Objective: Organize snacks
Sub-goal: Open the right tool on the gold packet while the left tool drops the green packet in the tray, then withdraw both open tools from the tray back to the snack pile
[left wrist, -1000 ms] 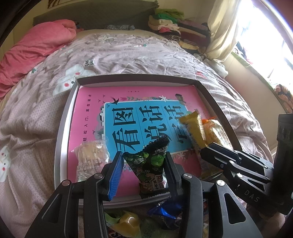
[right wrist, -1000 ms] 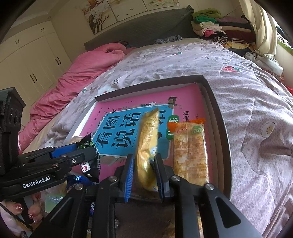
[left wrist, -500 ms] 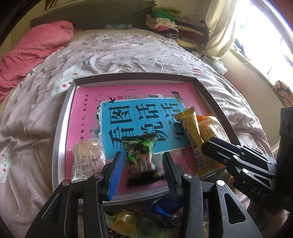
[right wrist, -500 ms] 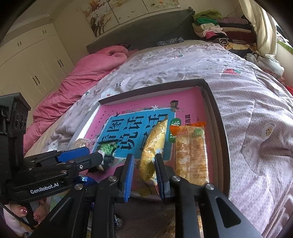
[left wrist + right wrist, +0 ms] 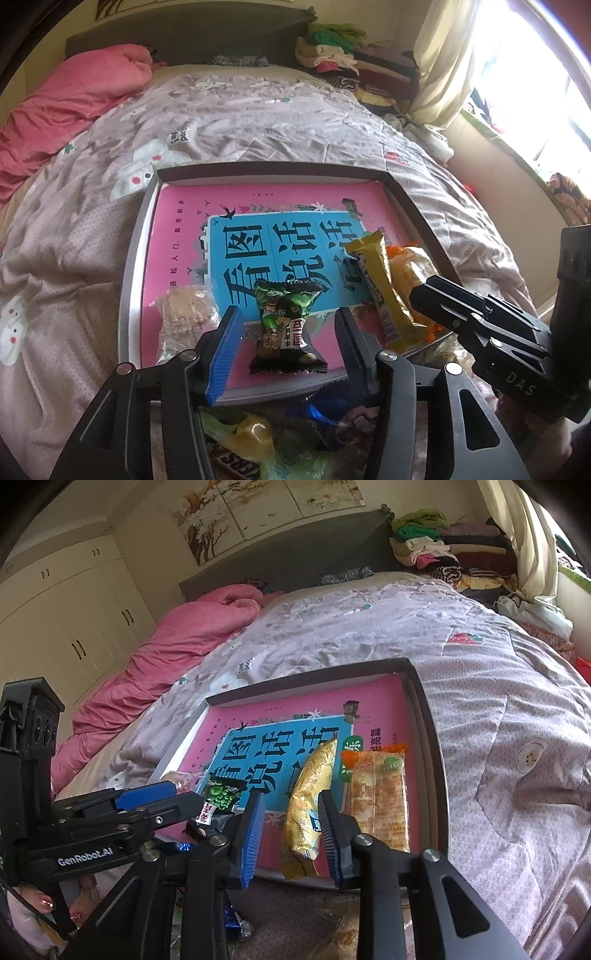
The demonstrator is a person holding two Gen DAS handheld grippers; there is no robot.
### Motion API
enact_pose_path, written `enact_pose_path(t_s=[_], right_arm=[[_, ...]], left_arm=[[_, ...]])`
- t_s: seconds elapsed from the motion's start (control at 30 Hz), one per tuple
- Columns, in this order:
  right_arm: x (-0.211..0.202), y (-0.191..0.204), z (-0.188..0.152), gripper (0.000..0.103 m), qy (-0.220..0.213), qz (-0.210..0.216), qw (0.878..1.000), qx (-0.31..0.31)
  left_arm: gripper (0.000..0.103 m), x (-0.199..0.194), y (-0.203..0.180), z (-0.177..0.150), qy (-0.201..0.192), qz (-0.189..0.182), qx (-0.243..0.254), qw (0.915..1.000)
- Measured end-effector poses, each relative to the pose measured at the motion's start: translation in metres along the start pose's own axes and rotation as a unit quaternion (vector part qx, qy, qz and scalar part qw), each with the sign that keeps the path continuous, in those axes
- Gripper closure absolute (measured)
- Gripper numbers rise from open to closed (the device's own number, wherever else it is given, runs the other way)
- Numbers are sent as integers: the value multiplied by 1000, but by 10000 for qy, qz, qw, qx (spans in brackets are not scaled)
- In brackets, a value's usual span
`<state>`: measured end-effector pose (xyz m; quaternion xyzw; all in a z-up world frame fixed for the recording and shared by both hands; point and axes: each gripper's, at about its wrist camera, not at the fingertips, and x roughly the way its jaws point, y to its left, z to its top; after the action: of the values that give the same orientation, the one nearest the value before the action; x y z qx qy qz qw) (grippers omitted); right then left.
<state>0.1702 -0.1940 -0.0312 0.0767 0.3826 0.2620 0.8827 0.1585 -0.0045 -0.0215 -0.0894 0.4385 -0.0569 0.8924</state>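
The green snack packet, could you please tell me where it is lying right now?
In the left wrist view the green snack packet lies flat in the tray, between the open left gripper fingers, with the clear packet to its left and the yellow bar to its right.

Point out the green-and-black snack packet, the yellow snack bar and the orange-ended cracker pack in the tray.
green-and-black snack packet (image 5: 286, 325): left wrist view, printed middle.
yellow snack bar (image 5: 308, 801): right wrist view, middle of wrapper.
orange-ended cracker pack (image 5: 378, 801): right wrist view, clear centre.
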Motion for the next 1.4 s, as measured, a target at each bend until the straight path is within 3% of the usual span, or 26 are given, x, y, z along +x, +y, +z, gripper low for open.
enact_pose_path(t_s=[0.67,0.8,1.17,1.4], right_arm=[[-31,3,5,57,-420,123,9990,-128],[-37,4,5,55,-509,117,9985,-186],[-52,8,6,44,-715,100,9970,-275],[-61,5,6,42,-819,49,9962,-287]], left_arm=[[36,-43,15,3,-279,61,-169,9995],[28,-50,18,3,-346,93,-258,9990],[27,-62,17,0,-293,87,-228,9993],[26,-66,14,-2,-229,58,-181,9996]])
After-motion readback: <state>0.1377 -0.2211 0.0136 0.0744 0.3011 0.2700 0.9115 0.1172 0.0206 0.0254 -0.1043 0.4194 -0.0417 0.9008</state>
